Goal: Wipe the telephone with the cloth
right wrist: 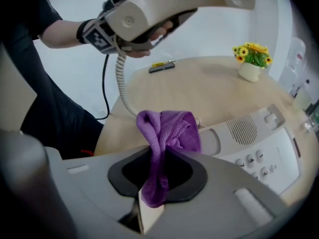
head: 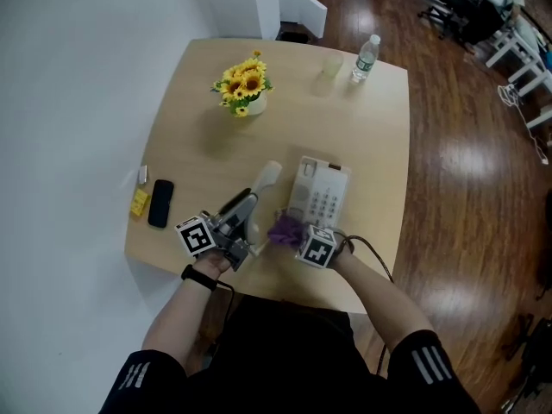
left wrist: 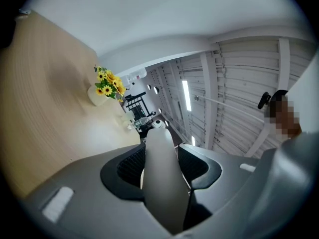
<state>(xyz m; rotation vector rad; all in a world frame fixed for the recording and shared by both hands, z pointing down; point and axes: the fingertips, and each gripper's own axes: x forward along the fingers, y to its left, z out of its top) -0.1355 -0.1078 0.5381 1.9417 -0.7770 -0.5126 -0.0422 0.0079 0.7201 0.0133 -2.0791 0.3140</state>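
The right gripper's (right wrist: 158,158) cloth (right wrist: 169,129) hides, perhaps touches, the telephone's (right wrist: 259,151) near edge.

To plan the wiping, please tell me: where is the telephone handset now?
In the head view, the handset is held off the table in the left gripper, just left of the telephone base, near the table's front edge.

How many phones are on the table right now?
2: the desk telephone near the front edge, handset in the left gripper, and a black mobile at the left edge.
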